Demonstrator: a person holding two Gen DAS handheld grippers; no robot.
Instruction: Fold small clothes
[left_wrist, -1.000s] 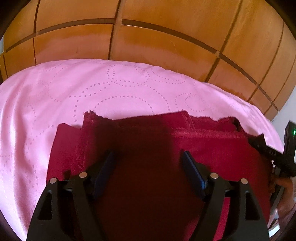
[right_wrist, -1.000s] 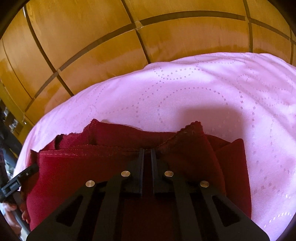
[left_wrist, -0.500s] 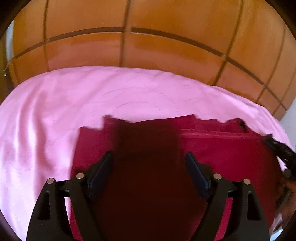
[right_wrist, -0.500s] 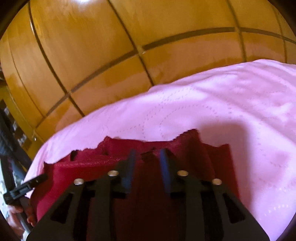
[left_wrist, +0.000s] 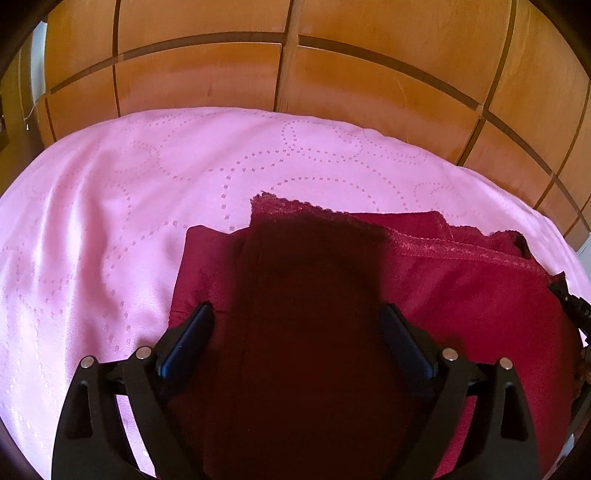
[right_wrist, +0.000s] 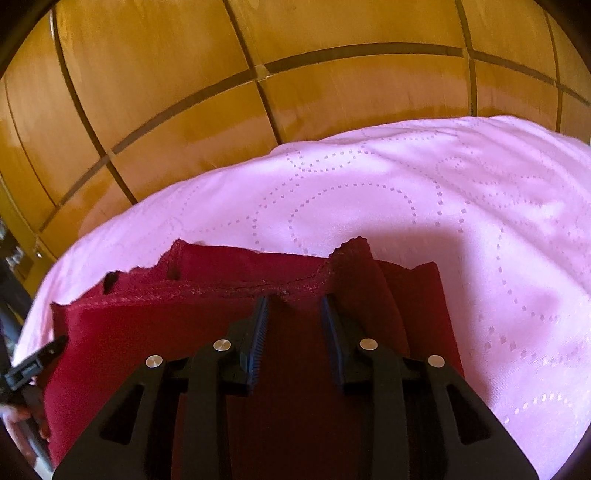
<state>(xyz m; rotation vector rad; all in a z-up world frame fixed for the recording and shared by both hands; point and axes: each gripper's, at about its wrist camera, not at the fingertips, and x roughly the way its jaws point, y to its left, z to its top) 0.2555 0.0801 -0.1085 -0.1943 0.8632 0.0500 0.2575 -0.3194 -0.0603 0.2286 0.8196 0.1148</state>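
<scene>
The left black two-finger claw (left_wrist: 295, 325) is spread wide and holds nothing. Its blue finger pads (left_wrist: 188, 339) hang just over the dark red soft cloth garment with a lacy edge (left_wrist: 461, 295), and its shadow falls on the cloth between them. The right black two-finger claw (right_wrist: 294, 317) is partly spread, with a gap between its pads, and it pinches nothing too. It sits near the stitched hem (right_wrist: 207, 291) at the far side of the same red cloth (right_wrist: 155, 332).

The red cloth lies folded over on the shiny pink bed cover with dotted circles (left_wrist: 110, 229), in the near part of the bed. Behind the bed stands the orange-brown wooden wall of panels (left_wrist: 369, 92).

The fold looks partly done, I think. One lacy corner (right_wrist: 351, 247) sticks up past the hem, and the left flap (left_wrist: 207, 251) pokes out to the side. To do the next fold well, each claw should pinch an edge through all the layers, lift together, and lay the edges down in line. Going slowly helps, since the pink cover looks slippery and the cloth may slide.
</scene>
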